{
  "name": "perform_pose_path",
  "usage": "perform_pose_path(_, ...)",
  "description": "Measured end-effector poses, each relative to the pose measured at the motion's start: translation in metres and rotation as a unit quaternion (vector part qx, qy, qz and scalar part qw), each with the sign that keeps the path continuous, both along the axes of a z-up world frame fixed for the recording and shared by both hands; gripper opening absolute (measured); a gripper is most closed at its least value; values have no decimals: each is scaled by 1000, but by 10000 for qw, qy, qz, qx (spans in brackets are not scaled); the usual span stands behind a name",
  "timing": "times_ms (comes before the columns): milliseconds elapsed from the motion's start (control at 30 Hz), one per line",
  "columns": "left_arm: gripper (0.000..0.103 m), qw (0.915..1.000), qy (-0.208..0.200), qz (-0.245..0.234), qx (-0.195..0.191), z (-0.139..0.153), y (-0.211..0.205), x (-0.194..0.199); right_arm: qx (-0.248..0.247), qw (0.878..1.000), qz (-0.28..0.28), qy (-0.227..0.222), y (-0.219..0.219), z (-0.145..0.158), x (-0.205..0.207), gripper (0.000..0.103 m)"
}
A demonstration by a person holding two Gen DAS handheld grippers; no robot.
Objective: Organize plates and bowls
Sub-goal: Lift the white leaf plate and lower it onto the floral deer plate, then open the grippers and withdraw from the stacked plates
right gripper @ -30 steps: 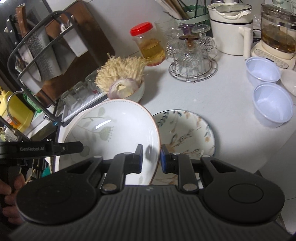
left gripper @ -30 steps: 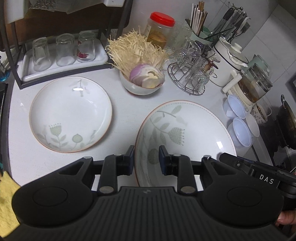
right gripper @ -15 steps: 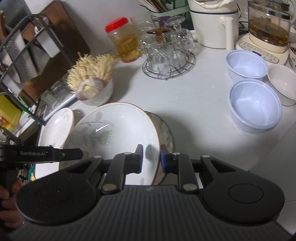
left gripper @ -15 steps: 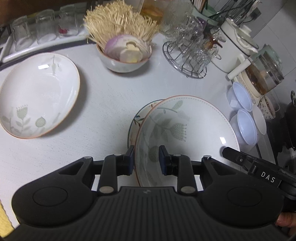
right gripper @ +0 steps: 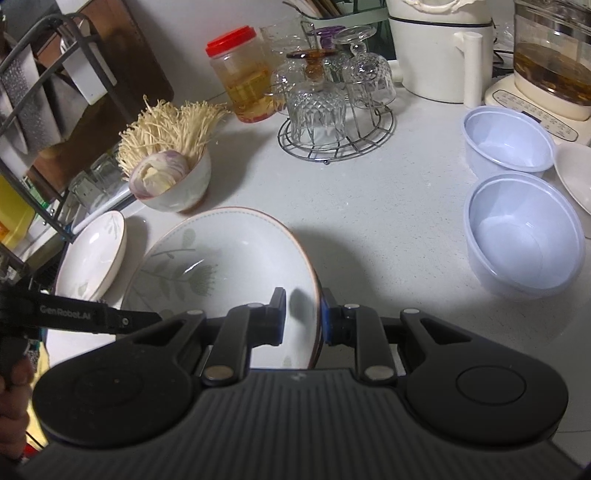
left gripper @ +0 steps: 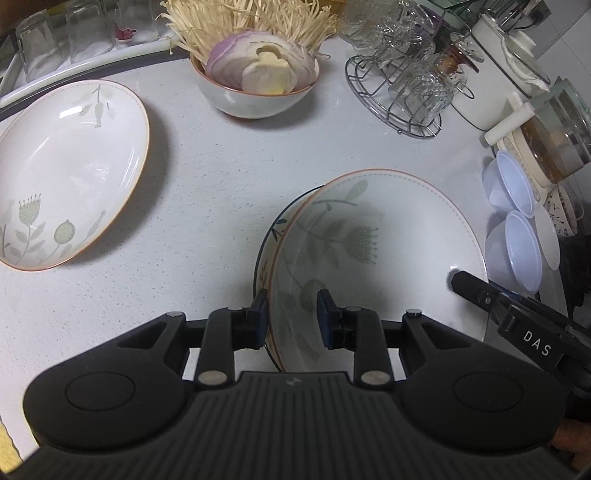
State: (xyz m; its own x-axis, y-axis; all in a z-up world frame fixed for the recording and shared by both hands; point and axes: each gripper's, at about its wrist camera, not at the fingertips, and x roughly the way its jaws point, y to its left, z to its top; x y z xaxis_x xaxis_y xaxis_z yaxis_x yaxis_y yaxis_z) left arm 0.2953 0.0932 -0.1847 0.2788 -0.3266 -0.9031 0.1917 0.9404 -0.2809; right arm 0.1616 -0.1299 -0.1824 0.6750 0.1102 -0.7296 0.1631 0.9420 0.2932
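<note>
Nearby, at the back of the white counter, a small bowl filled with enoki mushrooms and a halved purple onion. Behind it in the right wrist view, a red-lidded jar with yellow liquid, and a wire rack carrying upturned crystal glasses. To the right, two pale blue plastic bowls, both empty, one behind the other. On the left, an empty floral plate, lying flat and well apart from the grippers.

Between the two grippers, the large floral plate, held over a darker-rimmed patterned plate (only a sliver of that one visible at the left edge; touching or just above, cannot tell). Nothing in the large plate.

Left gripper pointing forward over the near edge of the counter, clamped on the plate's left rim, one finger outside the rim and one inside the bowl of the plate. Right gripper pointing forward too, clenched on the opposite, right rim, again one finger on each side of the rim. Tip of the right gripper also seen at the plate's far edge in the left view, and the left one at the lower left in the right view, with a bit of the person's hand on its handle.
</note>
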Motion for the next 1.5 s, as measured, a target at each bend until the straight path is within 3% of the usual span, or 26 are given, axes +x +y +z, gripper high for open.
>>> perform_pose_path(367, 31, 9999, 126, -72, -12, -4, -3, -1, -2, 9999, 62, 147, -5, -11, -1, 22)
perform_pose_path(733, 34, 9992, 47, 400, -25, 14, 15, -7, -80, 9996, 257, 78, -4, 2, -2, 22)
perform_pose_path(1000, 35, 9977, -242, 562, -277, 45, 25, -23, -118, 9990, 369, -232, 3, 30, -8, 22)
perform_pose_path(1300, 35, 9934, -1022, 387, -358, 108, 25, -50, -8, 9959, 475, -770, 13, 79, -30, 22)
perform_pose_path(1500, 35, 9886, -1414, 308, -410, 133, 26, -71, -66, 9919, 489, -1170, 18, 110, -49, 22)
